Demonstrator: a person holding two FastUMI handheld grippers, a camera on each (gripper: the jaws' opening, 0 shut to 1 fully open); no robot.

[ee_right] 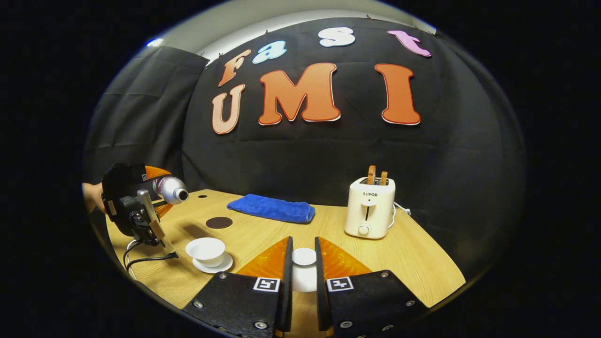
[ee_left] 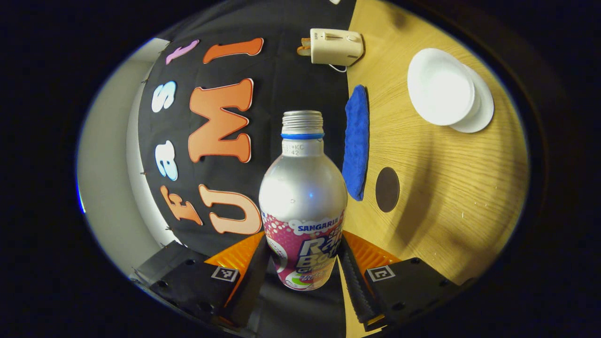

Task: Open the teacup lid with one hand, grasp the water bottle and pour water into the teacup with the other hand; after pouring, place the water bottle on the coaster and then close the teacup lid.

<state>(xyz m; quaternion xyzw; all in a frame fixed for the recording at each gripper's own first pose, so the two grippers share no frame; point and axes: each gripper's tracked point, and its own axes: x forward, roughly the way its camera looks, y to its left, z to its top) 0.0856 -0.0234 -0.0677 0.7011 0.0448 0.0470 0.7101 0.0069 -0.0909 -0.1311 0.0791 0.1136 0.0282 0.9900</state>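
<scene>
Left hand-held gripper (ee_left: 303, 263) clamping water bottle (ee_left: 303, 202), tilting over wooden surface (ee_right: 413, 258); right hand-held gripper (ee_right: 303, 263) pinching teacup lid (ee_right: 304, 257); toaster (ee_right: 369, 206) standing far right.

Both grippers (ee_left: 303, 267) (ee_right: 303, 270) closed, left tilted

Right tool (ee_right: 304, 263), at 6 o'clock, clamps the white teacup lid (ee_right: 304, 257) between both fingers above the tabletop (ee_right: 413, 256). At 8 o'clock, the open teacup (ee_right: 205, 249) stands on its saucer (ee_right: 213, 266). At 9 o'clock, the left tool (ee_right: 157, 192) holds the water bottle (ee_right: 171, 188) tilted sideways. Coaster (ee_right: 219, 222), blue towel (ee_right: 271, 208) and toaster (ee_right: 369, 207) stand behind.
</scene>
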